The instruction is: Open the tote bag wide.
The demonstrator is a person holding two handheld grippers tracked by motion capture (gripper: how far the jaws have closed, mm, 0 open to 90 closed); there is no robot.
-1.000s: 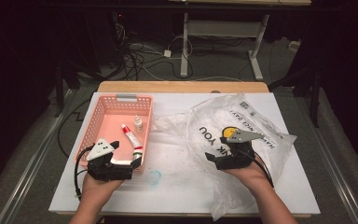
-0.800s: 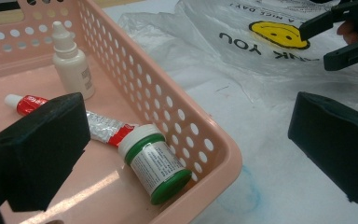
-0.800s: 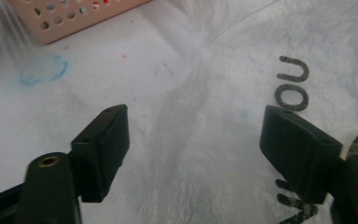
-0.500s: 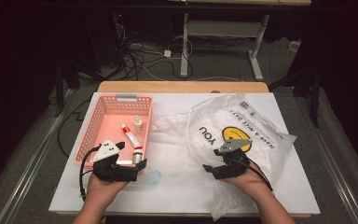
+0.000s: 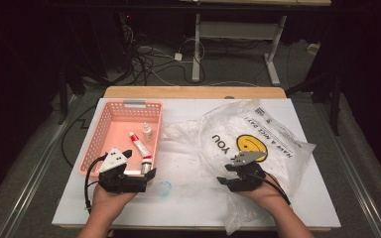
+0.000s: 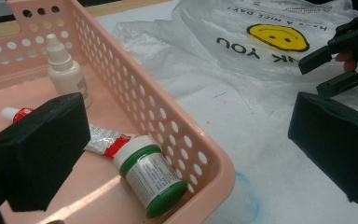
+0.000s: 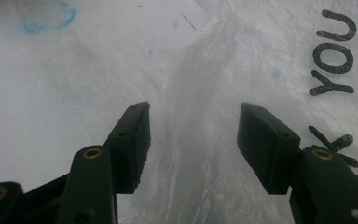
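Closing in, your right gripper (image 7: 193, 140) has its fingers (image 7: 133, 140) narrowing astride a raised fold of the plastic bag (image 5: 258, 144) on the counter (image 5: 188, 198), not yet pinching it. Since a second ago it slid toward the bag's near edge; your left gripper (image 5: 146, 179) waits spread beside the pink basket (image 5: 104, 131).

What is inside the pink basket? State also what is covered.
The pink basket holds a white dropper bottle, a red-and-white tube and a green-capped jar. The left gripper's near jaw hides part of the tube and the floor.
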